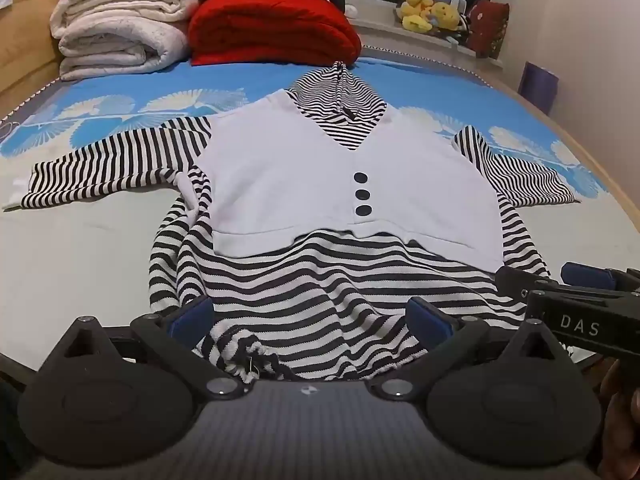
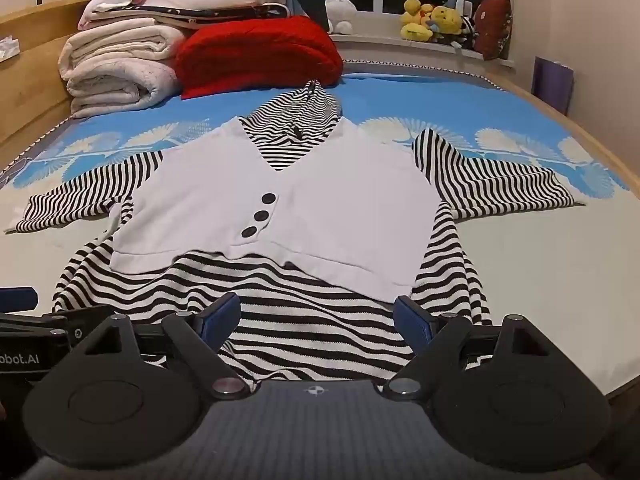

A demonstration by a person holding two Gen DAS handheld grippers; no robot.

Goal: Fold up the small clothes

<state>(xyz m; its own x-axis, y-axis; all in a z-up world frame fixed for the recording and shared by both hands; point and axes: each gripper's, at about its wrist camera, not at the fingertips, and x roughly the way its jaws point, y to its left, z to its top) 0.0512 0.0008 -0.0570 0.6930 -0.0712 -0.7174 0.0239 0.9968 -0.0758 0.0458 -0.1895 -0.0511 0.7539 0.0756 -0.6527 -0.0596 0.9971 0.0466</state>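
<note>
A small hooded top (image 1: 304,168) lies face up and spread on the bed, with black-and-white striped sleeves, hood and hem and a white vest front with three black buttons (image 1: 363,194). It also shows in the right wrist view (image 2: 320,200). My left gripper (image 1: 310,318) is open, its blue pads either side of the bunched striped hem at the near left. My right gripper (image 2: 318,318) is open over the hem at the near right. The right gripper also shows at the right edge of the left wrist view (image 1: 568,284).
The bed (image 1: 80,248) has a blue leaf-print sheet. Folded white blankets (image 1: 120,36) and a red blanket (image 1: 272,30) are stacked at the far end. Yellow plush toys (image 1: 430,12) sit on the window ledge. A wall runs along the right side.
</note>
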